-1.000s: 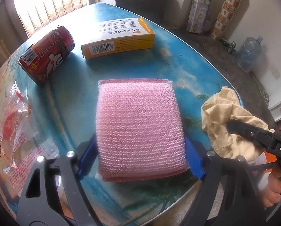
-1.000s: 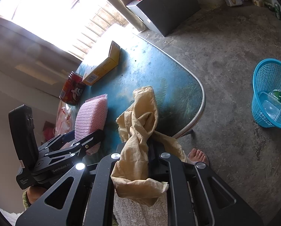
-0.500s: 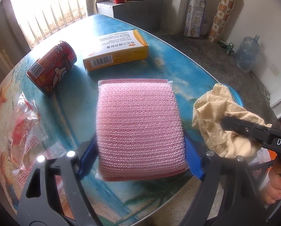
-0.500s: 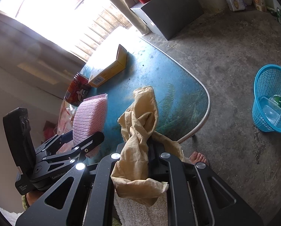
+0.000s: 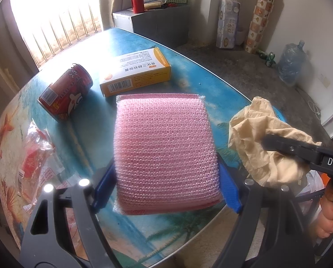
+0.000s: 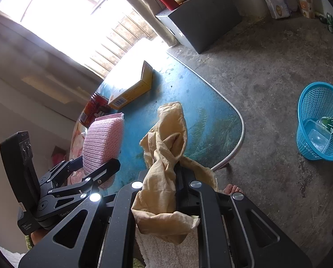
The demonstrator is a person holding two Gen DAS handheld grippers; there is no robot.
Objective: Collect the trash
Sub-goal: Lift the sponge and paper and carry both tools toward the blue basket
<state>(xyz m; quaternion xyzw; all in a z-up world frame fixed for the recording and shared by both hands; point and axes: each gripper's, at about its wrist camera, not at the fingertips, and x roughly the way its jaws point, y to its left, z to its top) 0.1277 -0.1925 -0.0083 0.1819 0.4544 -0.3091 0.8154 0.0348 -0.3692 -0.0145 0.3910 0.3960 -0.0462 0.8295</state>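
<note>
Left wrist view, far left to right: clear crinkled wrapper with red print (image 5: pixel 36 156) flat on the near-left part of the blue printed table (image 5: pixel 200 84); red can (image 5: pixel 66 91) lying on its side just beyond it; orange-and-white carton (image 5: pixel 136 71) flat further in, near the can but apart from it. Pink mesh scrubbing pad (image 5: pixel 164 154) clamped in the left gripper (image 5: pixel 166 185) — jaws set wide, blue pads pressed against the pad's two side edges, pad raised off the tabletop and tilted toward the camera. To the right, crumpled tan cloth (image 5: pixel 262 143) pinched in the black fingers of the right gripper (image 5: pixel 278 143), off the table's right edge, with bare toes visible at the near right corner.

Right wrist view, same order: left gripper with the pink pad at the left; can and carton beyond it on the table; tan cloth squeezed between nearly closed jaws at centre, folds spilling over the fingers and hanging above the table's near edge. Far right on the concrete floor, well apart from the table — blue mesh basket (image 6: pixel 316 102) holding a green bottle (image 6: pixel 332 124) and a clear plastic container (image 6: pixel 318 136).
</note>
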